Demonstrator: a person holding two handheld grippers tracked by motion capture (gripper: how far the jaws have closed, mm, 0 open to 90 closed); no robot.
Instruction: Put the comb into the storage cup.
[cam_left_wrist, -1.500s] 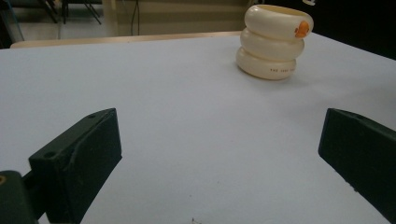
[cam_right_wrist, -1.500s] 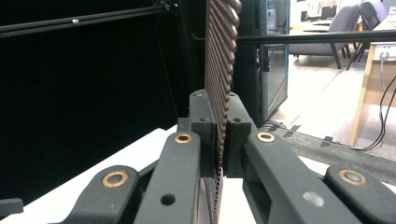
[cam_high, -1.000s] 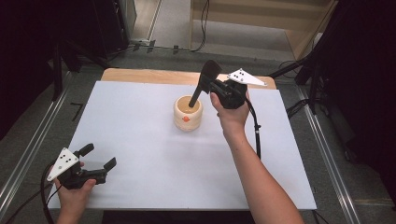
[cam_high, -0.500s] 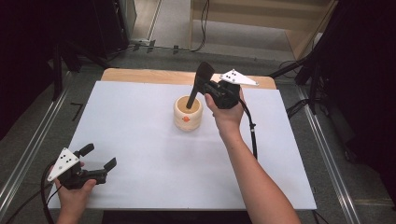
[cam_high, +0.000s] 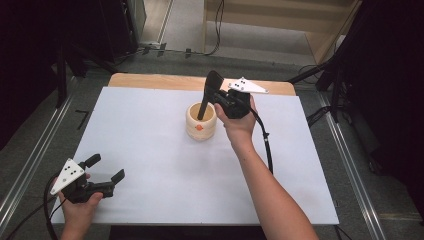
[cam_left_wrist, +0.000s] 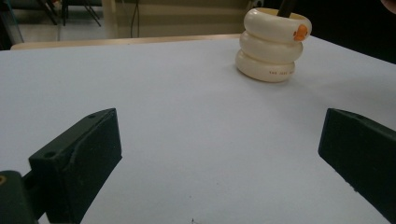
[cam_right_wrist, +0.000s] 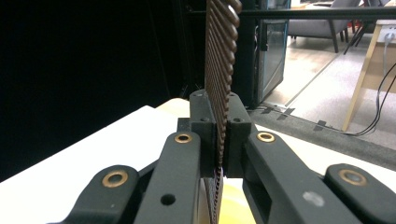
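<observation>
Right gripper (cam_high: 214, 95) clamping a dark ribbed comb (cam_high: 206, 100) whose lower end is sitting inside the cream holder (cam_high: 201, 121).

Holder is standing upright near the middle of the white table (cam_high: 150, 135), toward its far edge; it is built of three stacked rounded rings with a small orange mark on its side, seen also in the left gripper view (cam_left_wrist: 272, 44). In the right gripper view the jaws are pressing closed on both flat faces of the comb (cam_right_wrist: 219, 65), its ridged edge rising straight up between them. Left gripper (cam_high: 106, 169) is resting low at the near left corner of the table, well apart from the holder; its jaws are standing wide apart, gripping nothing, with bare table between them.
</observation>
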